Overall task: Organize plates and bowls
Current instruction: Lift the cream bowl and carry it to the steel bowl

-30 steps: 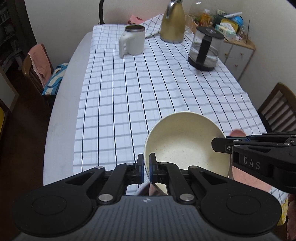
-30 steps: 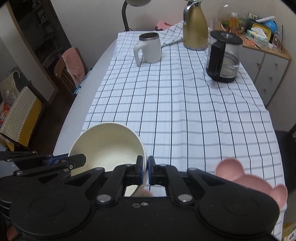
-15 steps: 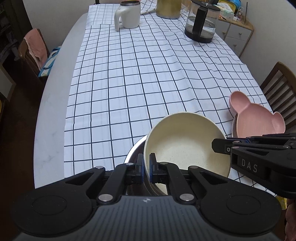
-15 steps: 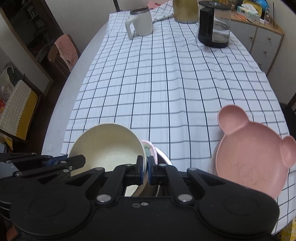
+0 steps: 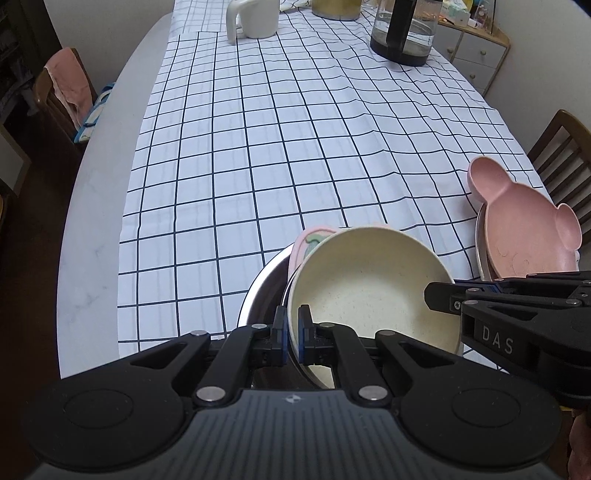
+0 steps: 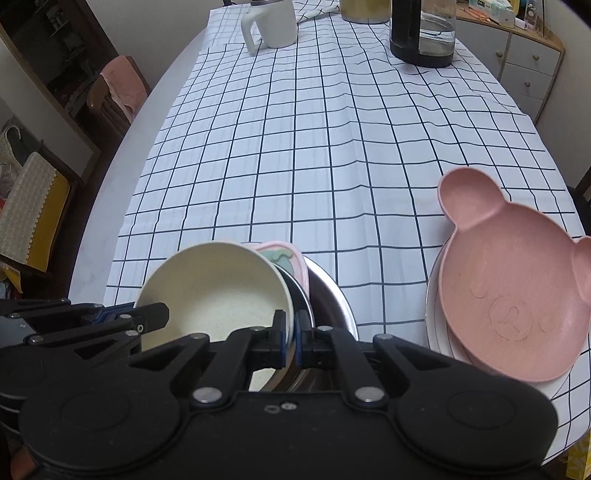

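A cream bowl [image 5: 373, 284] [image 6: 214, 291] is held by both grippers at the near table edge. My left gripper [image 5: 292, 332] is shut on its left rim. My right gripper [image 6: 290, 338] is shut on its right rim. The bowl sits tilted over a metal bowl [image 5: 264, 291] [image 6: 332, 291] that holds a pink plate with a green pattern [image 5: 308, 240] [image 6: 282, 256]. A pink bear-shaped plate [image 5: 524, 229] [image 6: 513, 295] lies on a white plate [image 6: 436, 325] to the right.
A checked cloth [image 5: 295, 147] covers the table. At the far end stand a white mug [image 5: 255, 18], a glass coffee pot [image 5: 404, 33] and a gold jug [image 6: 364, 11]. Chairs stand left [image 5: 62, 92] and right [image 5: 561, 144]. A cabinet [image 6: 524, 62] is far right.
Both grippers have tilted down and lowered the cream bowl toward the metal bowl. The pink patterned plate and the bear plate have come into view.
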Demonstrator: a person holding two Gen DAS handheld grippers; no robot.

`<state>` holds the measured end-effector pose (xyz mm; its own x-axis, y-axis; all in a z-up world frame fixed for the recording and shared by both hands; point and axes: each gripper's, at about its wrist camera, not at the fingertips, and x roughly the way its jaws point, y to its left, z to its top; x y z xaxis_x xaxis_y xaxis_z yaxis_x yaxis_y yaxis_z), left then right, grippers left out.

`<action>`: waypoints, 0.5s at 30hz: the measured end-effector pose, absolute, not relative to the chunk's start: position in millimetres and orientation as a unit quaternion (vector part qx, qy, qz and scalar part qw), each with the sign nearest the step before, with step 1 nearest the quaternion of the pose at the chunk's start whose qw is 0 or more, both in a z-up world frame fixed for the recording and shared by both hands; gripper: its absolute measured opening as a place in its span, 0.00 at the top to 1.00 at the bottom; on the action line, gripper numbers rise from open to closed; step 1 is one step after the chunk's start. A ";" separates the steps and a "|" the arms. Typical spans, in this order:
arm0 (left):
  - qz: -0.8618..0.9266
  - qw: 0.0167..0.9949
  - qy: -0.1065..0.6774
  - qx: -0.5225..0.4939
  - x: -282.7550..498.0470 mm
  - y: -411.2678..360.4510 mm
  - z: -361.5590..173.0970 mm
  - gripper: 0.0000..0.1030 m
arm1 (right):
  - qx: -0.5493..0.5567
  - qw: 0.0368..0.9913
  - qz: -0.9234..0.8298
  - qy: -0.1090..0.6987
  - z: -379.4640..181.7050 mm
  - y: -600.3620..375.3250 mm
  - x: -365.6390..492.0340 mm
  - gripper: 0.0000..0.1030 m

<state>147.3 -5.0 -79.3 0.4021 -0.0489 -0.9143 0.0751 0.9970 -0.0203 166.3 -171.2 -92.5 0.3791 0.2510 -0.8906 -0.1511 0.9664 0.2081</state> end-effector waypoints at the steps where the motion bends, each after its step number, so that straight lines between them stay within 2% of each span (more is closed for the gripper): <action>1: -0.037 0.837 0.546 0.013 147.3 -5.1 -79.9 0.96 | 0.047 0.828 0.121 0.545 -93.7 -171.1 166.4 0.94; 10: -0.041 0.839 0.543 0.016 146.8 -2.4 -85.0 0.96 | 0.053 0.823 0.124 0.552 -98.7 -171.4 168.3 0.94; 15: -0.048 0.841 0.538 0.007 145.4 1.5 -83.2 0.96 | 0.054 0.822 0.127 0.552 -99.8 -170.5 168.6 0.86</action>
